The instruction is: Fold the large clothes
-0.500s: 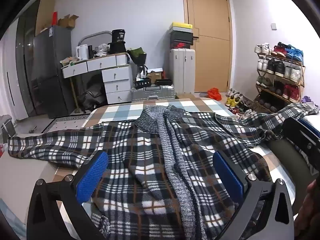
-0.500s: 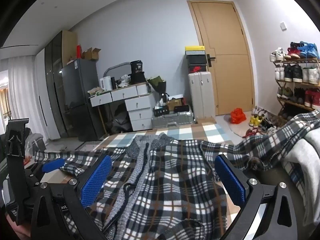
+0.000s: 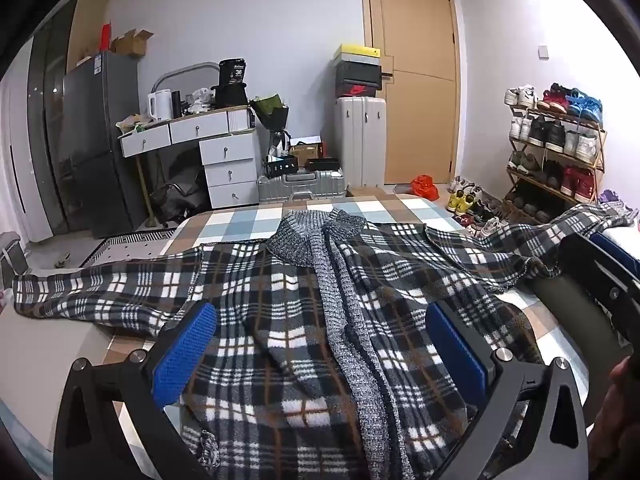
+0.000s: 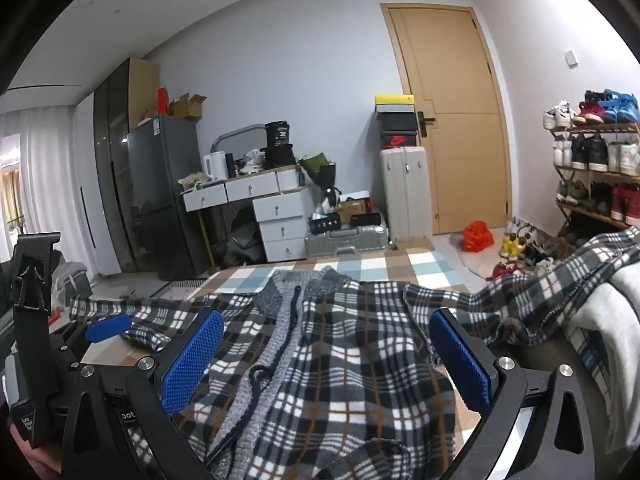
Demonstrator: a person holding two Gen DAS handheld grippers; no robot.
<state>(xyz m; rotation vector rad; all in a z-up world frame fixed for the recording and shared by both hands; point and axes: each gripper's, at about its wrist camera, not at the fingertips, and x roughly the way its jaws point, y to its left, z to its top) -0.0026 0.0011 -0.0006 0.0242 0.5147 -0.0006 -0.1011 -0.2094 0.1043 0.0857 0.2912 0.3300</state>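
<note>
A large black, white and brown plaid jacket [image 3: 280, 312] with a grey knit collar and front placket lies face up and spread out on a checked bed cover [image 3: 248, 224]. Its sleeves stretch out to the left [image 3: 92, 292] and right [image 3: 520, 240]. It also shows in the right wrist view [image 4: 352, 356]. My left gripper [image 3: 320, 344] is open and empty, hovering above the jacket's lower body. My right gripper [image 4: 326, 356] is open and empty, above the jacket to the right. The left gripper also shows at the left edge of the right wrist view [image 4: 108, 328].
A white drawer desk [image 3: 200, 148], dark fridge [image 3: 92, 152] and silver suitcases [image 3: 300, 188] stand beyond the bed's far end. A wooden door [image 3: 416, 80] and a shoe rack [image 3: 556, 144] are at the right. A grey-white bundle [image 4: 612, 320] lies at the bed's right.
Both views have shifted only slightly. The jacket lies as before and both grippers stay open.
</note>
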